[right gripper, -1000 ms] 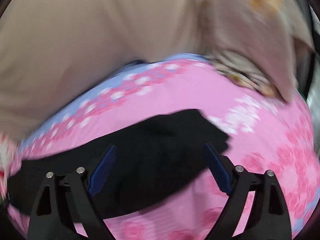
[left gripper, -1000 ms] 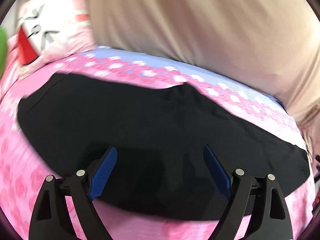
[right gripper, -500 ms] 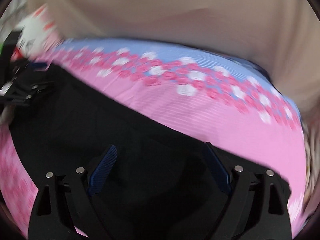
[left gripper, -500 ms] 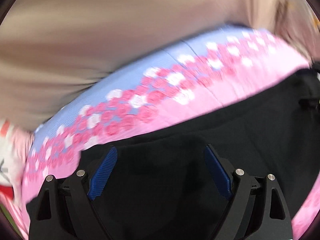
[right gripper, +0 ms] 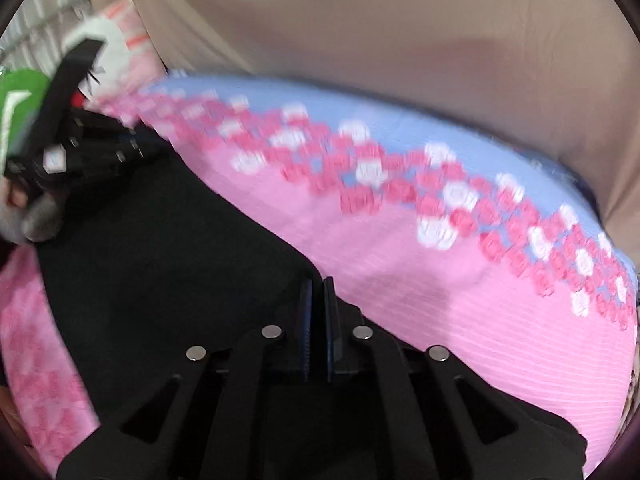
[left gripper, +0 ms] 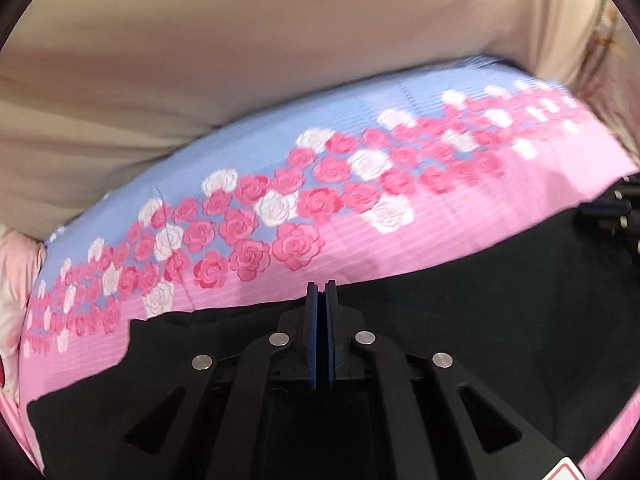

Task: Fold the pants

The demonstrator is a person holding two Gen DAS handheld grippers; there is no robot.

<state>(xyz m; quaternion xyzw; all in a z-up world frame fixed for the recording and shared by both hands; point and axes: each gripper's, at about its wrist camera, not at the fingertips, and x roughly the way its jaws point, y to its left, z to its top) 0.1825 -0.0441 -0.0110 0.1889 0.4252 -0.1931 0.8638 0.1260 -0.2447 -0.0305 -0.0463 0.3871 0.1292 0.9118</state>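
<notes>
A beige cloth (left gripper: 248,40) hangs behind the bed (left gripper: 460,216), which has a pink sheet with roses. A pillow (right gripper: 120,32) sits at one end. The black pants (right gripper: 160,248) lie flat on the bed. Both the left gripper (left gripper: 321,300) and the right gripper (right gripper: 317,296) have just pinched their fingers together on the pants' far edge.

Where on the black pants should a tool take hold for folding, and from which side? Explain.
I would grip the black pants at their long far edge, beside the pink sheet, reaching over the cloth from the near side. They lie flat, so only an edge gives a lip to pinch; this one is bare.
</notes>
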